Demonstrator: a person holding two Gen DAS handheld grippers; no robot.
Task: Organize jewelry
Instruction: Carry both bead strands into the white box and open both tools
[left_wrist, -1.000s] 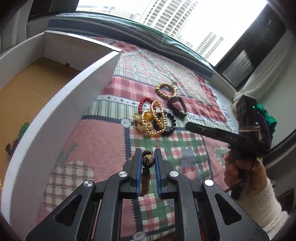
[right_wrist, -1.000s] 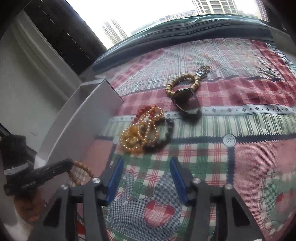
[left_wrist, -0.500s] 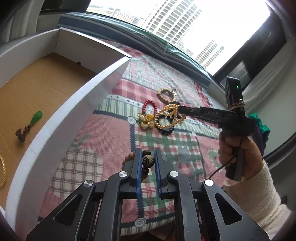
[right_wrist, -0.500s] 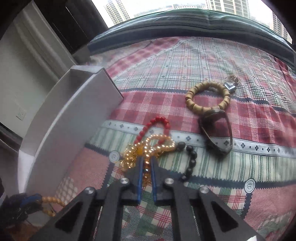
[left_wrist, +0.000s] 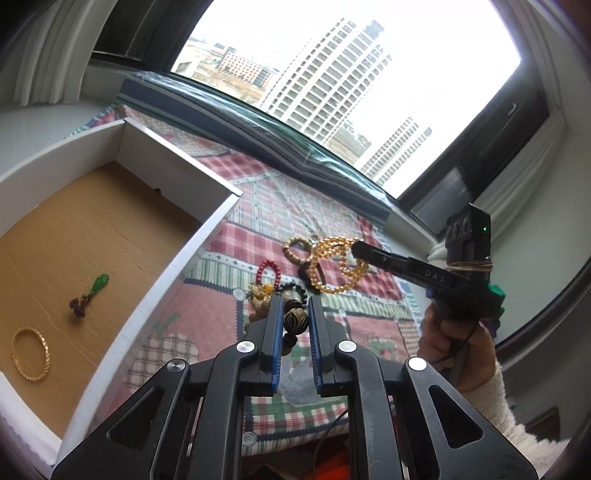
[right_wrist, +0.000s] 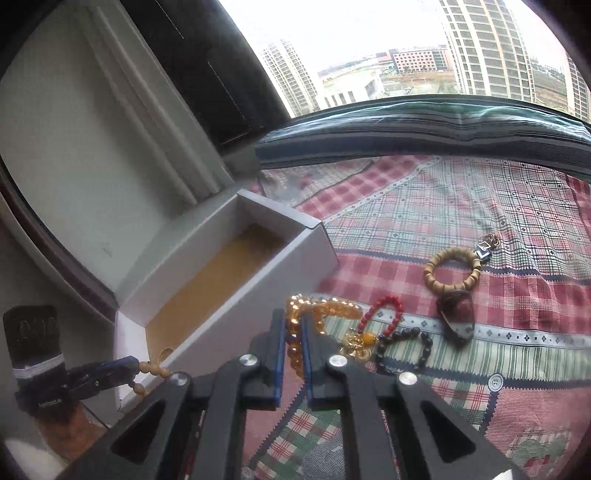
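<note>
The left tongs (left_wrist: 295, 321) are clamped on a wooden bead bracelet (left_wrist: 294, 320), the right tongs (right_wrist: 294, 345) on a golden bead necklace (right_wrist: 321, 308). The white box (left_wrist: 177, 258) lies to the left of both, nearer the left tongs.

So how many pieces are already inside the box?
2 show: a gold bangle near the box's near end, and a green pendant further in. The near corner is out of view.

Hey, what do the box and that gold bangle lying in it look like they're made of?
Box: looks like cardboard, with smooth matte white walls and a raw brown, faintly ribbed floor. Gold bangle: probably metal or gold-tone plating, with a shiny twisted rope-like surface; real gold can't be told.
</note>
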